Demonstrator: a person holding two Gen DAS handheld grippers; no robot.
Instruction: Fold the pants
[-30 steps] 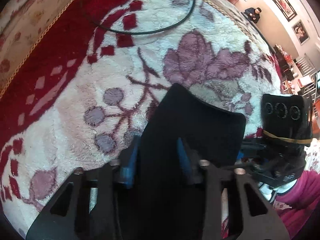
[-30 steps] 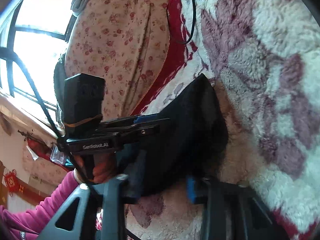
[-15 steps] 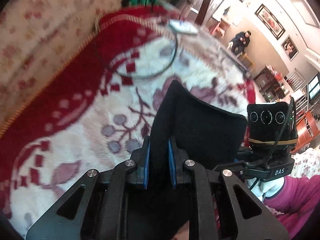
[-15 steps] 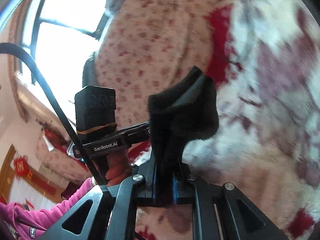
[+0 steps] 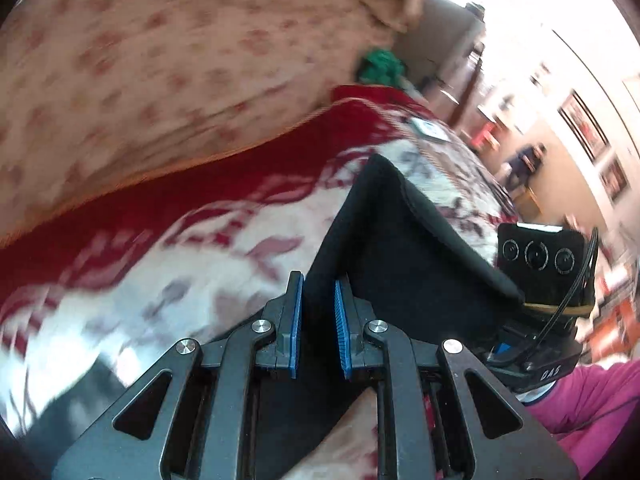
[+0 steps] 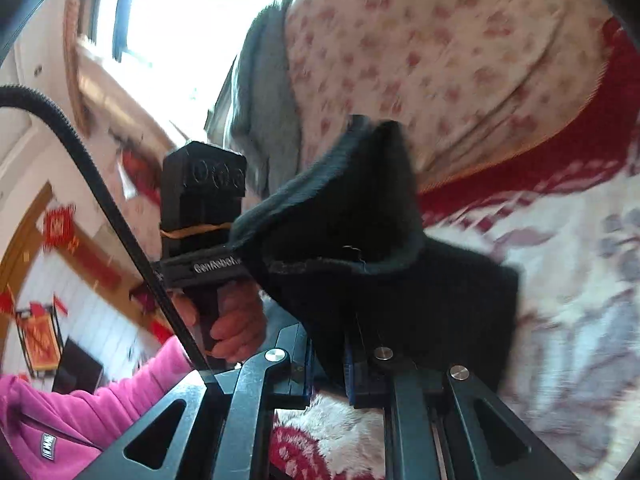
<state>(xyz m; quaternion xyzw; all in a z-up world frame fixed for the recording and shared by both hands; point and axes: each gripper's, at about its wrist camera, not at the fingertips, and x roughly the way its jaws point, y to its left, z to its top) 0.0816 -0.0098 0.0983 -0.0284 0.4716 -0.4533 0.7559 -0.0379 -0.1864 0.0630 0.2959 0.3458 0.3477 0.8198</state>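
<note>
1. Nearest in the left wrist view: left gripper pinched narrow on a corner of the black pants, blue pads pressing cloth from both sides. Only a thin bite of the edge is held; could slip free if tugged hard.
2. Nearest in the right wrist view: right gripper likewise clamped narrow on the pants, cloth bunched thick above the jaws. Risk: uneven layers caught, so the fold may come out crooked.
3. Between the two grippers: waistband edge stretched in the air, off the blanket. Pulling the hands apart too far may yank one corner out; letting them drift close would sag the span and crease it.
4. Below and beyond: plush red-and-white floral blanket on the bed. Fuzzy pile likely to drag at the cloth when lowered, rumpling the lower layer.
5. Further: floral quilt heaped at the far left edge. Swinging the pants that far could land them on the heap instead of flat.
6. Farthest: small white device on the blanket; may get covered or knocked.
</note>
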